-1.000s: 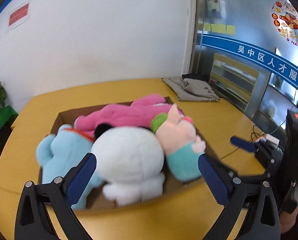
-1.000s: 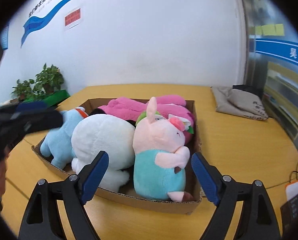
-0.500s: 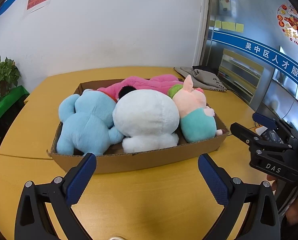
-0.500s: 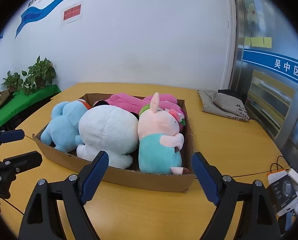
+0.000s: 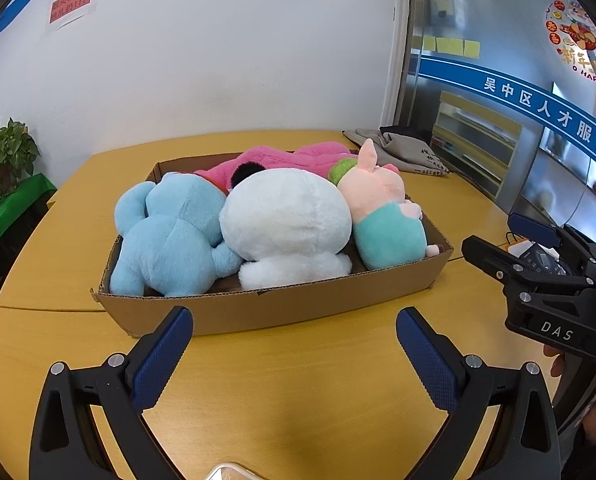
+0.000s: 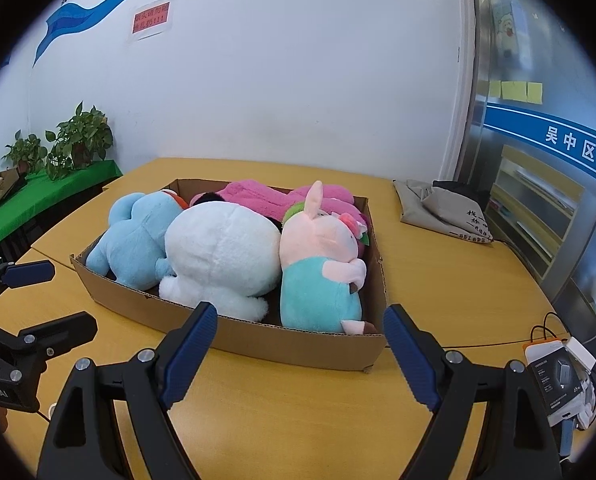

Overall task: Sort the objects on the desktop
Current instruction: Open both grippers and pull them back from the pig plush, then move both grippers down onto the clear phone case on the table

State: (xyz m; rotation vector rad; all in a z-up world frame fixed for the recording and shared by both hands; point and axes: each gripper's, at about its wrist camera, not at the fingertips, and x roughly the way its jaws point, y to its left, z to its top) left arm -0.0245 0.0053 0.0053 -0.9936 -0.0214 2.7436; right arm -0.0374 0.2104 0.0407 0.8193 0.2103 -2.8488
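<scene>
1. On the bench (image 5: 317, 392), a cardboard box (image 5: 282, 312) holds blue (image 5: 170, 232), white (image 5: 286, 220), pig (image 5: 385, 220) and pink (image 5: 282, 156) plush toys
2. Left gripper (image 5: 294, 354) and right gripper (image 6: 299, 344) gape wide, empty, short of the box
3. Only the right wrist view shows the packaged charger (image 6: 553, 380)
4. The pink toy lies mostly hidden

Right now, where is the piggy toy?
In both wrist views the pig plush lies at the right end of the cardboard box, pressed against the white plush.
</scene>
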